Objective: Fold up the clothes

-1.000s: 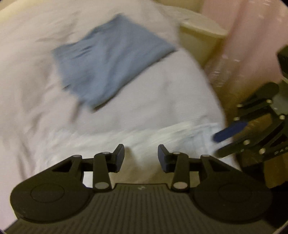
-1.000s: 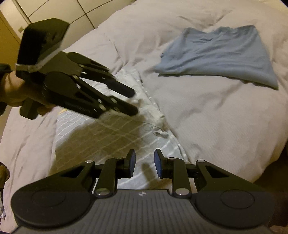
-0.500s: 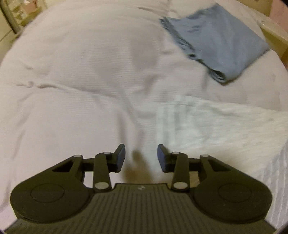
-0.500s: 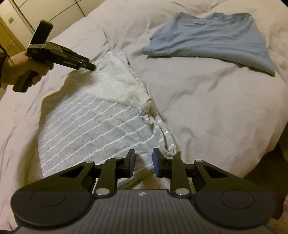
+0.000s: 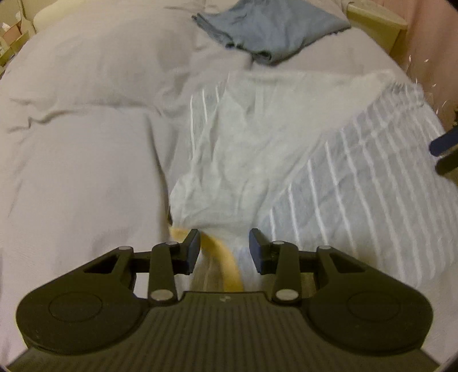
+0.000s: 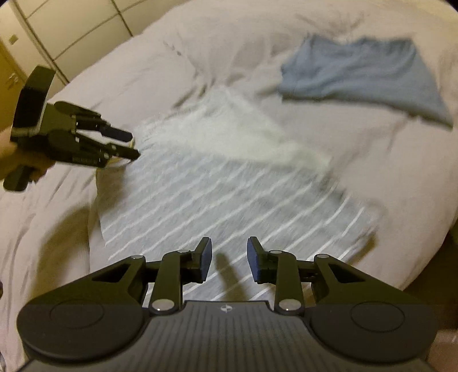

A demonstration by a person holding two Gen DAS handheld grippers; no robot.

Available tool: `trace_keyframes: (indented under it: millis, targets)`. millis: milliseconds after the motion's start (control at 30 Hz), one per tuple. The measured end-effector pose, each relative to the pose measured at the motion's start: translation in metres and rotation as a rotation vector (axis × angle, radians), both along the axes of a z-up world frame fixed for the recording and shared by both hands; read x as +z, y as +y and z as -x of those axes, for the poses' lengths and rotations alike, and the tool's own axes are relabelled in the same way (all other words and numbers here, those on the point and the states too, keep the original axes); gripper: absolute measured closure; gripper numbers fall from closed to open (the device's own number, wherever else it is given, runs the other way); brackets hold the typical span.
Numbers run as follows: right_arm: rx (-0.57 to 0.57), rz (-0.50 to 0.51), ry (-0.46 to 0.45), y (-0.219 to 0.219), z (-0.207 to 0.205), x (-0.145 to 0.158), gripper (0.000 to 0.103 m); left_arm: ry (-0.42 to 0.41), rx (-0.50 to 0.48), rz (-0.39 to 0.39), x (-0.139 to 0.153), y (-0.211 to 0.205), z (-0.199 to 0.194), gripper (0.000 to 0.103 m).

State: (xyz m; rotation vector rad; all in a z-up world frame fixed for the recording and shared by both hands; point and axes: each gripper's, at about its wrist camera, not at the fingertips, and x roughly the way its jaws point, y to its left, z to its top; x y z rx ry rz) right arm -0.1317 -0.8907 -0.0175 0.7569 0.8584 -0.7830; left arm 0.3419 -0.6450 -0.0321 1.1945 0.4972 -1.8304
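A grey shirt with thin white stripes lies spread on the bed; it also shows in the left wrist view. Its pale inside-out upper part is bunched, with a yellow collar band between the open jaws of my left gripper. In the right wrist view my left gripper is open at the shirt's left corner. My right gripper is open and empty above the shirt's near hem; one tip shows at the edge of the left wrist view. A folded blue shirt lies at the far side.
The bed has a rumpled pale duvet. A cream bedside unit and pink curtain stand at the far right. Cupboard doors are beyond the bed's left side. The bed edge drops off at right.
My left gripper has come back to the striped shirt's collar corner, jaws around the yellow band. The shirt lies more spread out. My right gripper moved forward over the hem.
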Motion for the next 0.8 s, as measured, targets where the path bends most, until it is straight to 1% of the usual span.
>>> trace_keyframes:
  millis: [67,133,167,200,300,367,500,567,633,700,767,800]
  targets:
    - [-0.015,-0.012,0.031,0.008,-0.004,-0.009,0.071,-0.004,0.005,0.013,-0.005,0.002,-0.008,0.069]
    - [-0.026,-0.008,0.074,0.016,-0.005,-0.015,0.071,-0.004,0.005,0.029,0.000,0.005,-0.019,0.067]
    - [-0.030,0.003,0.090,0.021,-0.004,-0.015,0.071,-0.018,0.006,0.041,0.005,0.008,-0.025,0.067]
    - [-0.043,0.011,0.098,0.026,-0.003,-0.014,0.071,-0.029,0.002,0.051,0.009,0.012,-0.029,0.070]
    - [-0.051,0.047,0.121,0.041,-0.004,-0.006,0.068,-0.058,-0.008,0.081,0.024,0.026,-0.042,0.070]
    - [-0.039,0.070,0.136,0.051,-0.009,0.000,0.063,-0.068,-0.031,0.102,0.033,0.040,-0.044,0.070]
    - [-0.007,0.109,0.165,0.068,-0.027,0.013,0.059,-0.099,-0.153,0.146,0.044,0.074,-0.029,0.069]
    - [0.004,0.128,0.182,0.074,-0.035,0.018,0.055,-0.132,-0.265,0.175,0.044,0.092,-0.011,0.066]
    - [0.013,0.146,0.202,0.080,-0.042,0.022,0.052,-0.171,-0.375,0.204,0.040,0.109,0.004,0.059]
    - [0.039,0.171,0.237,0.090,-0.050,0.024,0.051,-0.250,-0.503,0.255,0.027,0.128,0.018,0.056]
    - [0.089,0.214,0.285,0.108,-0.056,0.020,0.051,-0.329,-0.630,0.306,0.013,0.148,0.031,0.056]
    - [0.117,0.240,0.316,0.120,-0.059,0.016,0.051,-0.359,-0.664,0.329,0.004,0.151,0.033,0.056]
